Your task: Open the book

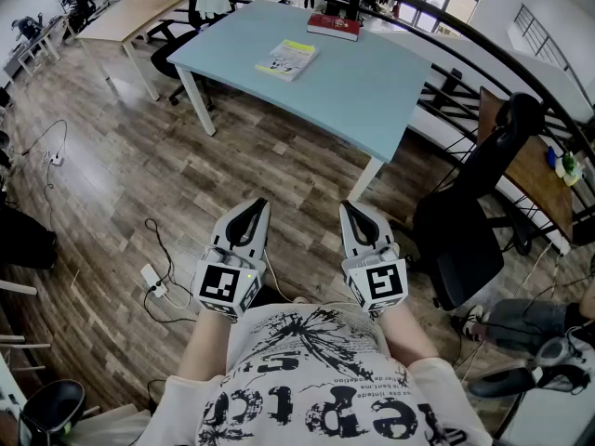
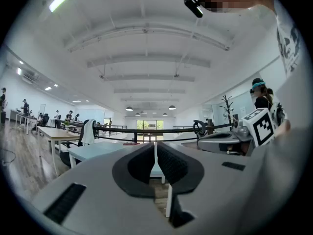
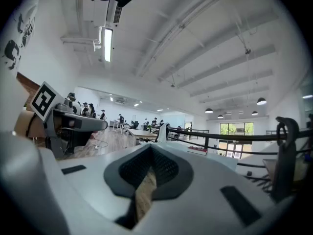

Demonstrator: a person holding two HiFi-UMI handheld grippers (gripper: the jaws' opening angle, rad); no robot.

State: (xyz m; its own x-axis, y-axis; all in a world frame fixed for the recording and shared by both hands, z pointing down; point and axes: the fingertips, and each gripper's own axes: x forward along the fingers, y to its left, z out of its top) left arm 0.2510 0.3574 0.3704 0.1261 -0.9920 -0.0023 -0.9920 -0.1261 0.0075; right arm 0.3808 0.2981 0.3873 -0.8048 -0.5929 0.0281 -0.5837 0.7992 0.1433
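Left gripper (image 1: pixel 255 204) level, jaws pinched together, empty | book (image 1: pixel 288 59) lying closed on blue table (image 1: pixel 372 96), well ahead of both grippers; red book (image 1: pixel 334 27) at far edge | right gripper (image 1: pixel 350 206) level, closed, empty too

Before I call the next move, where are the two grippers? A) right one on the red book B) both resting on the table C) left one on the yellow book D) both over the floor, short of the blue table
D: the left gripper and right gripper hang over the wood floor, short of the table with its yellow book and red book.
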